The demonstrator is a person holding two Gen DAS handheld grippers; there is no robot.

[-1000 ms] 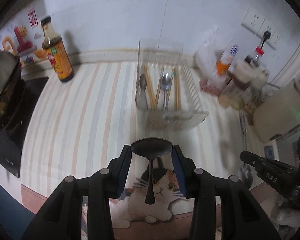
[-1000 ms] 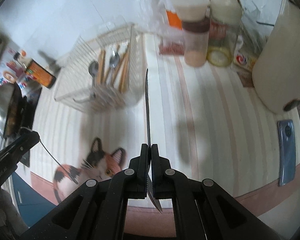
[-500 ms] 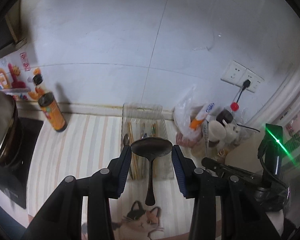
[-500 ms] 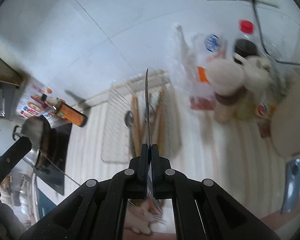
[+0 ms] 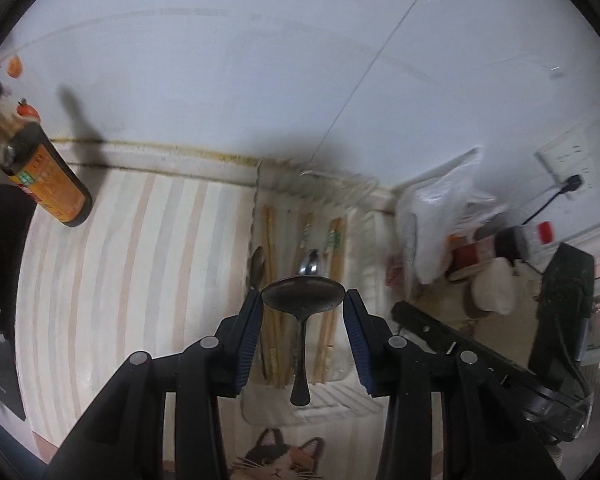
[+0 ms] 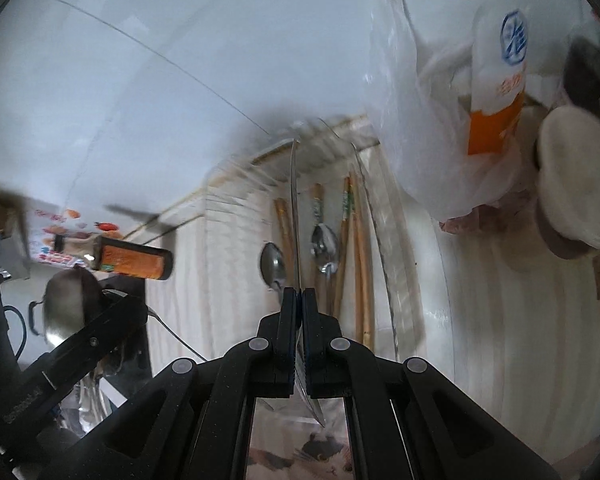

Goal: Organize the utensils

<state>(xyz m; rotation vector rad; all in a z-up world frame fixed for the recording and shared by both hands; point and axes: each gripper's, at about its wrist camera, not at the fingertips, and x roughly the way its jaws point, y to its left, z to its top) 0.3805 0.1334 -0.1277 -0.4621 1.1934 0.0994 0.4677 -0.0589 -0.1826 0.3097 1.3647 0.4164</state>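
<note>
My left gripper [image 5: 303, 304] is shut on a dark metal spoon [image 5: 302, 300] by its bowl, handle hanging down, above the clear utensil tray [image 5: 364, 240]. The tray holds several pairs of wooden chopsticks [image 5: 271, 240] and two spoons [image 5: 310, 264]. My right gripper [image 6: 299, 300] is shut on a thin knife [image 6: 294, 200], blade edge-on and pointing forward over the same tray [image 6: 404, 280], where chopsticks [image 6: 360, 248] and spoons [image 6: 324, 244] lie. The left gripper [image 6: 100, 332] with its spoon shows at the lower left of the right wrist view.
A soy sauce bottle [image 5: 44, 176] stands at the left by the wall, next to a black stove [image 5: 0, 280]. A plastic bag [image 5: 440, 216], bottles and jars [image 6: 496, 92] crowd the right. A wok [image 6: 66, 300] sits on the stove. A cat picture [image 5: 276, 460] marks the near counter edge.
Both grippers have moved forward over the tray and tilted down, so the tray now lies directly under the held spoon and knife. Both grips are unchanged.
</note>
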